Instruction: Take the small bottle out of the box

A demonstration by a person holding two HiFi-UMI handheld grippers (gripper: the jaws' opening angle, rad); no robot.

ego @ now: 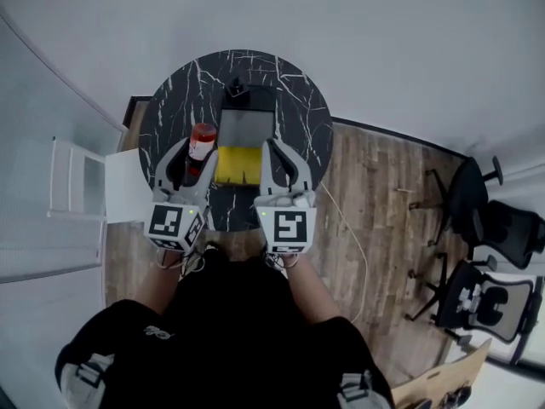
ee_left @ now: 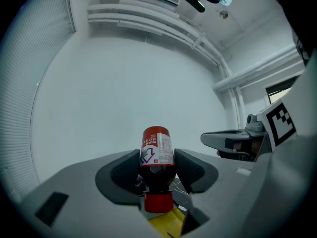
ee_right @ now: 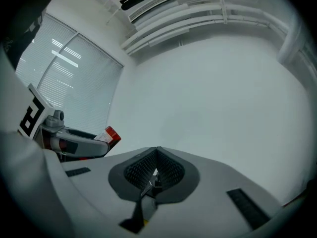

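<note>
A round black table veined in white (ego: 166,113) stands at the far side of a room with pale, bare walls (ego: 383,32), on a floor of brown wood planks (ego: 375,203). To the right, well apart from the table, black office chairs (ego: 477,190) cluster near the wall. A white shelf unit (ego: 77,181) sits just left of the table. White slatted blinds (ee_right: 74,78) cover the window on the left. An air-conditioning unit (ee_right: 151,4) and white pipes (ee_left: 163,26) run along the ceiling.
</note>
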